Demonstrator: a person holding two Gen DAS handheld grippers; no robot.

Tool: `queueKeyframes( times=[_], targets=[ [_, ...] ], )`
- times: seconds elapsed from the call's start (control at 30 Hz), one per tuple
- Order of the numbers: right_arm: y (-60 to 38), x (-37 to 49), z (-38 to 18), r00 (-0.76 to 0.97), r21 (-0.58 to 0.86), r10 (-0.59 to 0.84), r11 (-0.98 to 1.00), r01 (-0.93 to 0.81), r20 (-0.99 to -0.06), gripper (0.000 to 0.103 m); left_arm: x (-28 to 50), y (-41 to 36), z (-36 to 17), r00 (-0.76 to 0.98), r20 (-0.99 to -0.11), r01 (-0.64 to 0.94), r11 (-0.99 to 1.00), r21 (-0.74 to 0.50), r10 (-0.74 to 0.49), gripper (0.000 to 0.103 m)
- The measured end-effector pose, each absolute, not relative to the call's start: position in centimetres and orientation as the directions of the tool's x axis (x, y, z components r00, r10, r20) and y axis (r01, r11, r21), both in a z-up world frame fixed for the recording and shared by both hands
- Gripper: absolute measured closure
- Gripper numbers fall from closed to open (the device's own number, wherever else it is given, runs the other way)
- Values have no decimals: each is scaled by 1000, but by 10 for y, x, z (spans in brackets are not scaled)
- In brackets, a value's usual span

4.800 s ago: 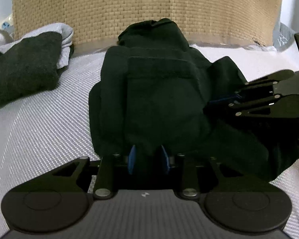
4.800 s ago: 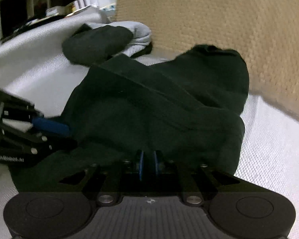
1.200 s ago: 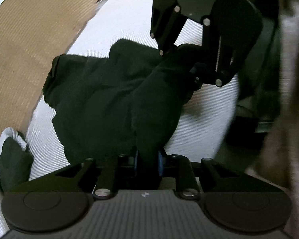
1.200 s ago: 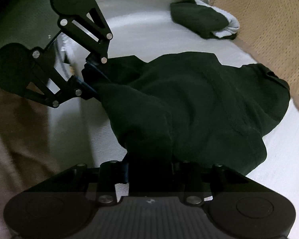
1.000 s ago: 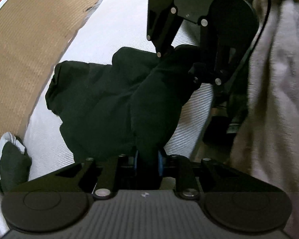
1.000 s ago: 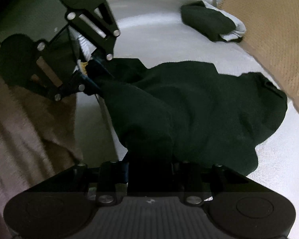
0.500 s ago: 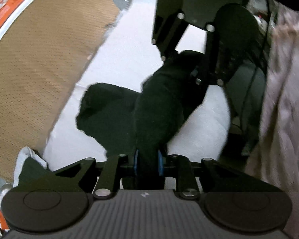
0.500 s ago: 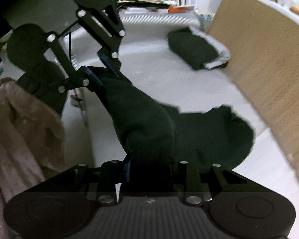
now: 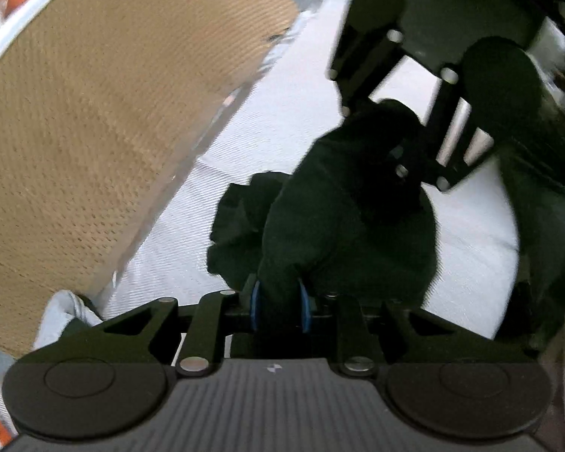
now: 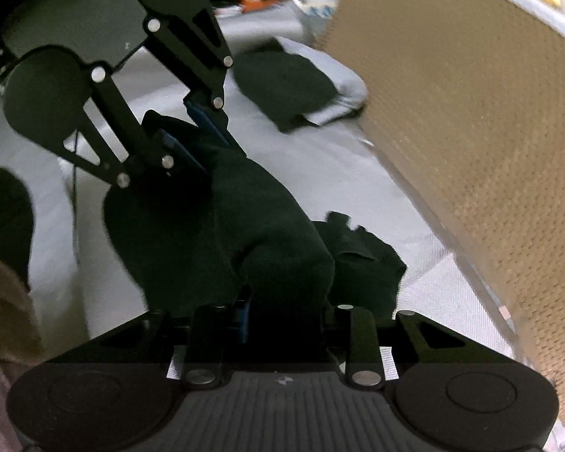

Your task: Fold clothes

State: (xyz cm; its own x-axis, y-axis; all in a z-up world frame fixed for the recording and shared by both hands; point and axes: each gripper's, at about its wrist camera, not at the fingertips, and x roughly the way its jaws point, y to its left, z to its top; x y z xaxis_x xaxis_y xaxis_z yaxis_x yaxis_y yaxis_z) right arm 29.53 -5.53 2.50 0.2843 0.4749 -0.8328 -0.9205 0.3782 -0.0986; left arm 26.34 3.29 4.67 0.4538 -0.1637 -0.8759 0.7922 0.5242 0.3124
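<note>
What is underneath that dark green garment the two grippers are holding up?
Beneath the dark green garment lies the white woven bed cover. Its hanging tail bunches there. The patch under that bunch is hidden.

Matt dark cloth garment [image 9: 342, 226], woven white bedsheet [image 9: 192, 248]

Garment [image 9: 342, 226] on bed [image 9: 267, 113], headboard [image 9: 94, 132] alongside; folded pile [image 10: 293, 86] beyond.

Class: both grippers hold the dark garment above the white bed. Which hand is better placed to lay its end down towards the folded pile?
Left, probably. The folded pile lies beside the left gripper, which pinches the dark garment; the right gripper is farther away.
</note>
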Motion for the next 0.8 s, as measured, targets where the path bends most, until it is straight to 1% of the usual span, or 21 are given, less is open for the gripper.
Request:
queueKeyframes(
  times=[0.27,0.4,0.5,0.6,0.67,0.77,0.8],
  targets=[
    [-55,388,-19,218,49,492,474,-879,-843,71,346,28,-2,464,-872,754,587,297,-155,78],
    [-58,421,-41,194,99,504,498,-861,-842,70,374,30,-26,490,-858,741,594,315,-156,72],
    [-61,440,-58,182,136,519,517,-845,-835,68,380,34,-38,528,-836,715,610,342,-150,71],
    [-64,452,-73,187,163,530,545,-822,-827,67,379,46,-36,585,-794,672,644,364,-162,71],
    [-68,458,-82,192,184,540,566,-804,-820,66,373,59,-30,617,-763,644,682,347,-194,71],
    [-70,469,-92,200,212,553,591,-779,-809,62,353,69,-27,632,-731,637,709,301,-258,72],
    [-71,473,-95,203,222,557,601,-768,-805,58,345,71,-29,623,-728,647,711,274,-286,73]
  ],
)
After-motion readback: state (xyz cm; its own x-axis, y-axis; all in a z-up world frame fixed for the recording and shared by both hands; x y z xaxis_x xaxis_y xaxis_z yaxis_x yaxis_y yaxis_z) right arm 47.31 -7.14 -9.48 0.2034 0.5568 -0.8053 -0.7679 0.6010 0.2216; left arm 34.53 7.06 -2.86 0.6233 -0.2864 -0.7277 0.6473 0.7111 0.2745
